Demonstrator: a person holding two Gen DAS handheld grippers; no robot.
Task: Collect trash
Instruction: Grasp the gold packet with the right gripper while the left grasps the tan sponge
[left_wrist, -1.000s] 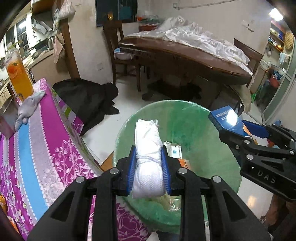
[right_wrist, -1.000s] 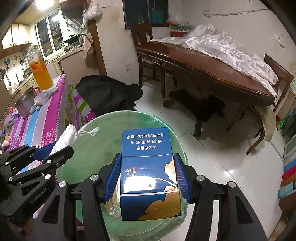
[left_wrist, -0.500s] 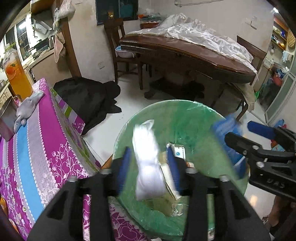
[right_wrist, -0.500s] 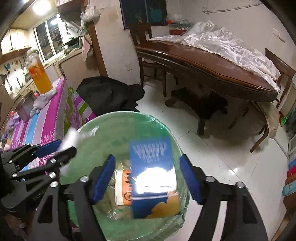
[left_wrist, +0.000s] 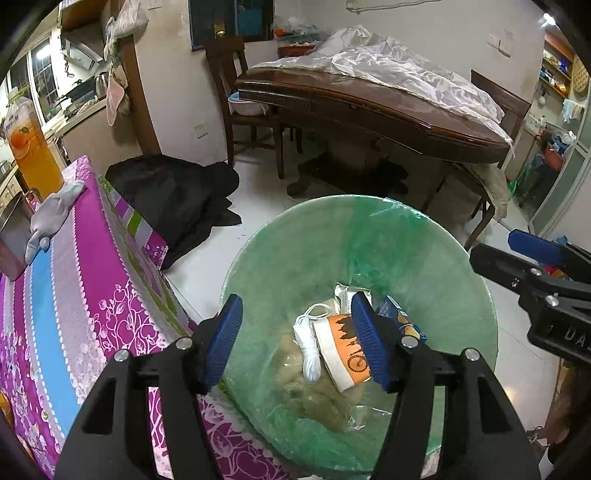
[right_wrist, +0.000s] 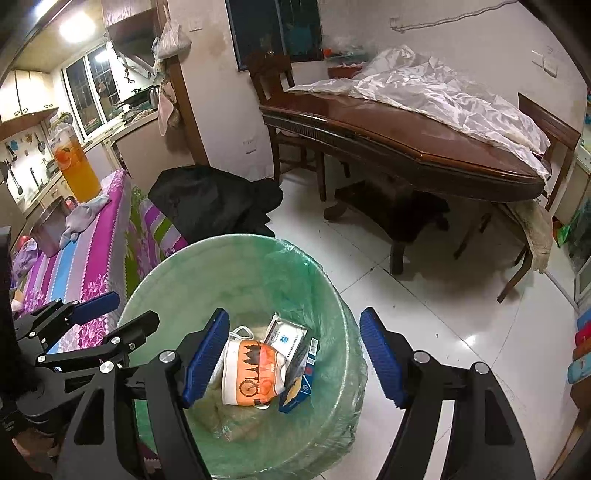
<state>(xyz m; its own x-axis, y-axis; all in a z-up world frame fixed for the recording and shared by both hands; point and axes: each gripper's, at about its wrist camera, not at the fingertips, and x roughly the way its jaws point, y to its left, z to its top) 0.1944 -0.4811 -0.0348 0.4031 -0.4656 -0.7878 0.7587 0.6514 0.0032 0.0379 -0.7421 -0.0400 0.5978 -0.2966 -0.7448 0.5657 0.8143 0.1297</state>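
Observation:
A bin lined with a green bag (left_wrist: 317, 236) (right_wrist: 221, 262) stands on the floor below both grippers. Inside lie a white tied bundle (left_wrist: 308, 341), an orange-and-white paper cup (left_wrist: 341, 350) (right_wrist: 251, 373), a blue box (left_wrist: 400, 319) (right_wrist: 299, 387) and a white packet (right_wrist: 286, 332). My left gripper (left_wrist: 297, 343) is open and empty above the bin. My right gripper (right_wrist: 293, 360) is open and empty above the bin; it also shows at the right edge of the left wrist view (left_wrist: 535, 273).
A table with a purple striped cloth (left_wrist: 55, 295) (right_wrist: 85, 251) stands left of the bin, with a grey rag (left_wrist: 48, 218) and an orange drink bottle (left_wrist: 31, 147). A black heap (left_wrist: 177, 195) lies on the white floor. A dark wooden table (right_wrist: 406, 147) and chairs stand behind.
Both grippers opened. The white bundle dropped from the left gripper and the blue box from the right gripper into the bin.

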